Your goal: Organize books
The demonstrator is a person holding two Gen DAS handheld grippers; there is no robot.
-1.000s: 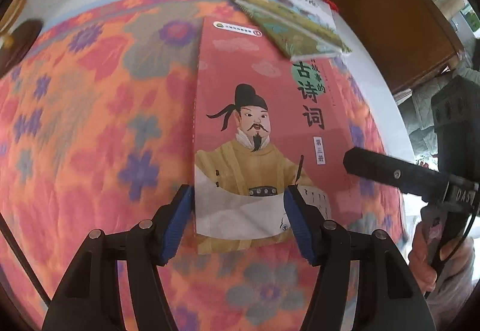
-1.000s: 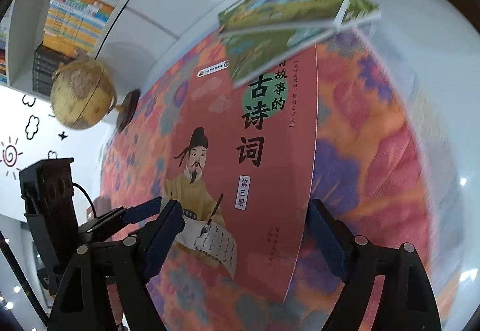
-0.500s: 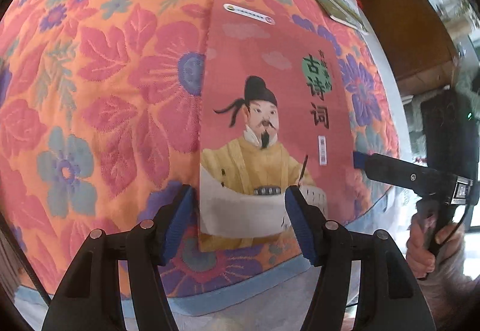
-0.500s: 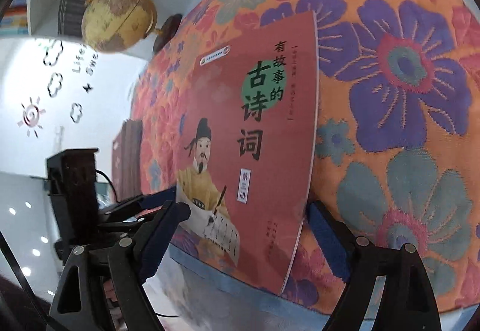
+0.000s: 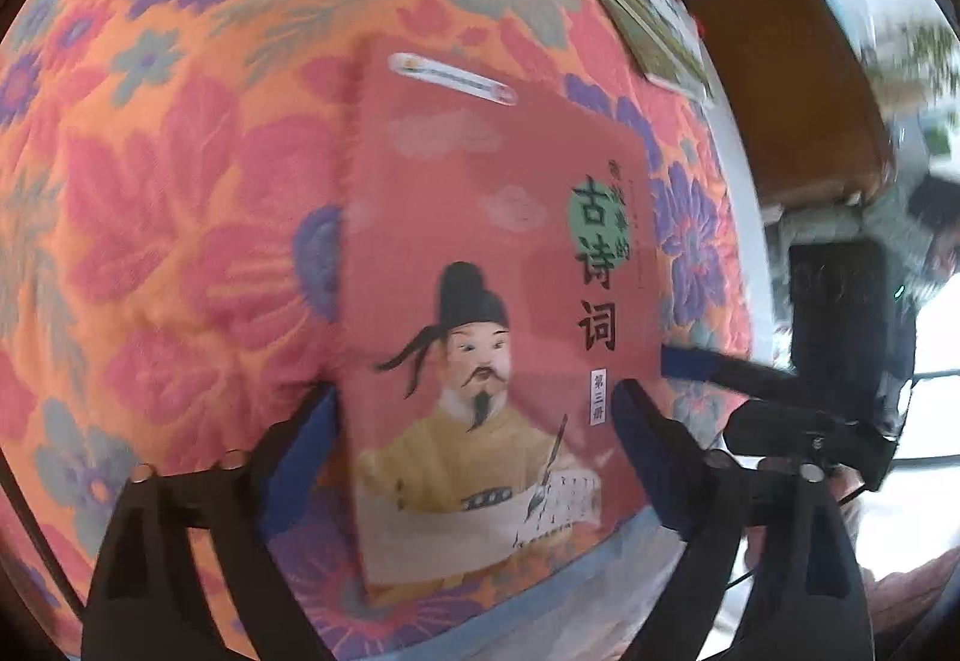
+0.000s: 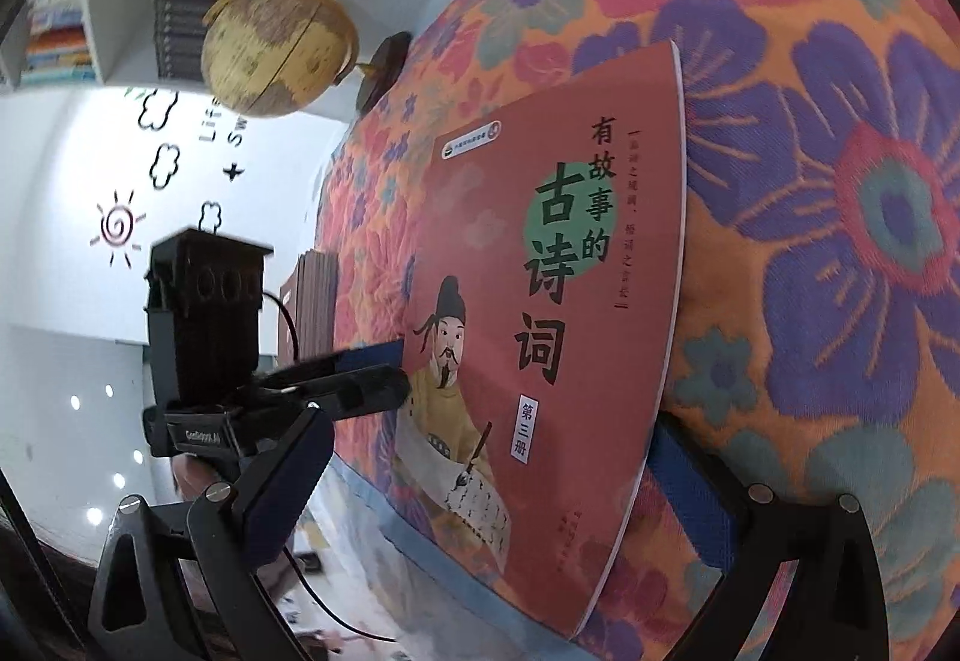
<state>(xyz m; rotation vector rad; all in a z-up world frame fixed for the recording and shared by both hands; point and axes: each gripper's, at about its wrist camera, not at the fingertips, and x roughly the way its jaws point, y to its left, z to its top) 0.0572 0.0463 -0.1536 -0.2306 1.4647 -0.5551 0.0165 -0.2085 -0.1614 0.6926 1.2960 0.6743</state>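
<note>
1. Fingers of the left gripper (image 5: 474,433) and right gripper (image 6: 480,457) have just been opening and stand spread wide, holding nothing, though the red book (image 6: 552,301) lies between each pair.
2. That book lies flat on the flowered cloth (image 5: 180,181) at the counter's near edge.
3. Beyond the fingers, a green book (image 5: 636,25) lies flat.
4. Likely step: release or regrasp; next, close on the red book's edge and lift.
</note>
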